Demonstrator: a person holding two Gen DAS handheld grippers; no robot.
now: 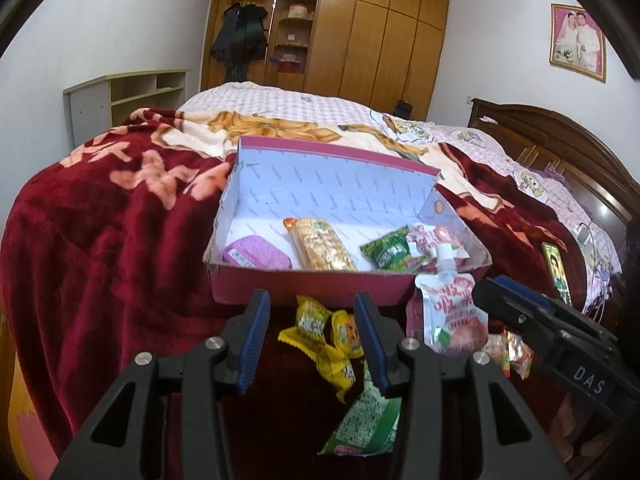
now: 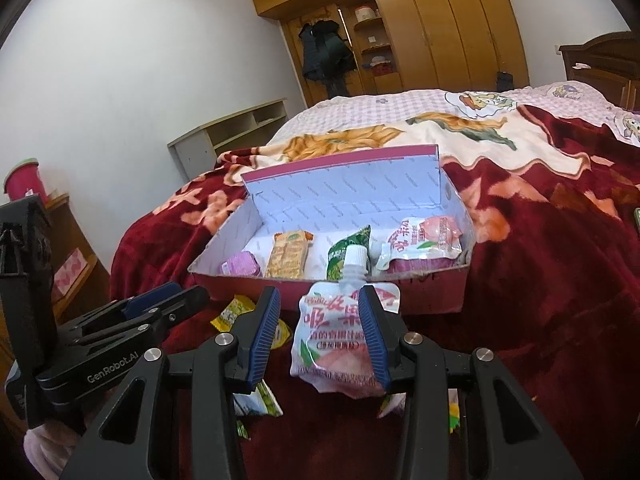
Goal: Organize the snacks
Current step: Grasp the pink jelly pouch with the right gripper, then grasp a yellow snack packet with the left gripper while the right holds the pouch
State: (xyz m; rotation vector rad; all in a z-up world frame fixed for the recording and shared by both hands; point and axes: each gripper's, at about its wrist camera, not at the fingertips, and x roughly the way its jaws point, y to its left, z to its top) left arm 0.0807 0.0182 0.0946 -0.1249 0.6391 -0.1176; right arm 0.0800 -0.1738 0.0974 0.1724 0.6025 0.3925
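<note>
A pink cardboard box (image 1: 304, 284) with a white lining lies open on the bed; it also shows in the right wrist view (image 2: 328, 292). Inside are a purple pack (image 1: 256, 254), a yellow cracker pack (image 1: 322, 246), a green packet (image 1: 390, 252) and a peach pouch (image 2: 424, 240). My left gripper (image 1: 314, 338) is open and empty above yellow packets (image 1: 320, 330) in front of the box. My right gripper (image 2: 320, 334) is open around a second peach spouted pouch (image 2: 336, 340), which leans against the right finger (image 2: 374, 340). That pouch also shows in the left wrist view (image 1: 450, 314).
A green and white packet (image 1: 366, 420) and small orange packets (image 1: 516, 354) lie on the red blanket (image 1: 100, 260) near the front. A phone (image 1: 556, 268) lies at the right. A wooden headboard (image 1: 560, 140) stands at the right, wardrobes at the back.
</note>
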